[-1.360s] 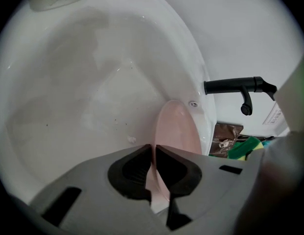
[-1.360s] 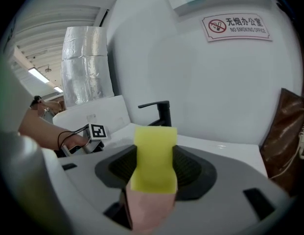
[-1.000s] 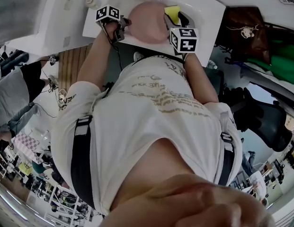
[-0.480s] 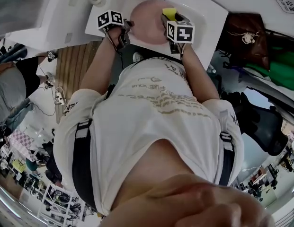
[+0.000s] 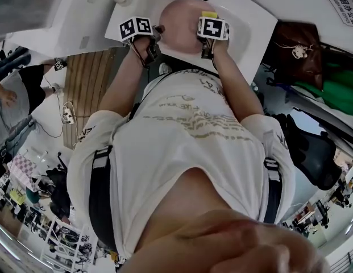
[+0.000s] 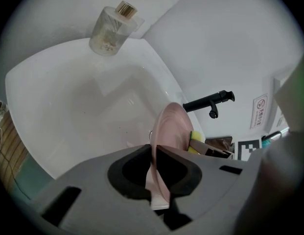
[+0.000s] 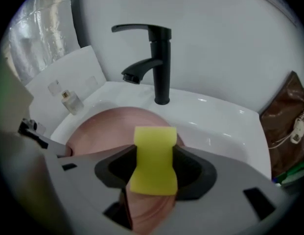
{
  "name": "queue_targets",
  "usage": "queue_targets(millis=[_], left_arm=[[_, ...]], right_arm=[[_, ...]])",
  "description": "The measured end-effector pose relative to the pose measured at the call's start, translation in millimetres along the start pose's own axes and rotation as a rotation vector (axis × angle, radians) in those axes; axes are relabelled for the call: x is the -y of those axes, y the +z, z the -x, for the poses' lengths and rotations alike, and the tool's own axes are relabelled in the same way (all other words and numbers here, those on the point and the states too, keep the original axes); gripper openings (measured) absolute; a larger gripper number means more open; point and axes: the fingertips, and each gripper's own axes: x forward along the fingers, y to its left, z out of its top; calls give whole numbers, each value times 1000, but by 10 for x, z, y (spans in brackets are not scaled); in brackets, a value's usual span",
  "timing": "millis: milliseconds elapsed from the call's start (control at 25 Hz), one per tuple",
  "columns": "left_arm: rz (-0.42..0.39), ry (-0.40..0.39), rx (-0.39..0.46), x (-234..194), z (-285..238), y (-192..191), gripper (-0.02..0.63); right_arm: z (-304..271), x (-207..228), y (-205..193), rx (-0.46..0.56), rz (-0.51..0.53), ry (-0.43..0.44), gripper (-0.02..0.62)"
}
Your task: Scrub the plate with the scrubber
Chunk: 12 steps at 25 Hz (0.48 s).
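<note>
Landmark: white sink (image 6: pixel 68 111).

Left gripper (image 6: pixel 154 173): jaws nearly together, only a narrow gap between them, and that gap is filled by the rim of the pink plate (image 6: pixel 174 131). The pads pinch the rim from both sides, a firm edge grip. The plate stands on edge, tilted, over the sink's basin and clear of the basin floor.

Right gripper (image 7: pixel 154 177): jaws closed on the yellow scrubber (image 7: pixel 154 160). The pads squeeze it at the middle so it is narrowed there, and its upper end sticks out past the jaw tips. The scrubber is over the sink's basin as well, at the plate's face on the side away from the left gripper. In the left gripper view its yellow edge lies right against the plate, so the two look to be touching.

From the head view, both grippers sit at the sink's near rim, left gripper at the plate's left edge and right gripper at its right, the plate between them.

Other items, relative to the sink:
- black faucet (image 7: pixel 159 58), upright on the sink's back rim, spout reaching out over the basin.
- small clear bottle (image 6: pixel 110 31) with a gold cap, standing at the sink's far left corner.
- brown bag (image 7: pixel 289 126), off the sink's right side.
</note>
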Motion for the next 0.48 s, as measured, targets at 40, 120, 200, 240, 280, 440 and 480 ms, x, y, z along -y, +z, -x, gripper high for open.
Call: queue_targets(millis=[40, 120, 200, 240, 280, 440, 480], left_arm=[[-15, -7, -3, 23, 8, -13, 43], [-44, -24, -7, 86, 24, -38, 43], [-64, -42, -7, 138, 39, -54, 43], [-70, -49, -7, 154, 43, -60, 43], [-76, -56, -9, 169, 45, -68, 43], [-105, -86, -17, 272, 65, -115, 43], [-115, -92, -18, 302, 70, -123, 43]], right_arm=[[-36, -5, -5, -8, 8, 0, 238], [-73, -7, -4, -13, 18, -9, 238], [-77, -6, 38, 3, 13, -20, 238], [-78, -6, 54, 8, 8, -24, 238], [-82, -6, 62, 8, 5, -25, 238], [-91, -28, 173, 39, 0, -31, 238], [-96, -52, 201, 45, 5, -30, 238]])
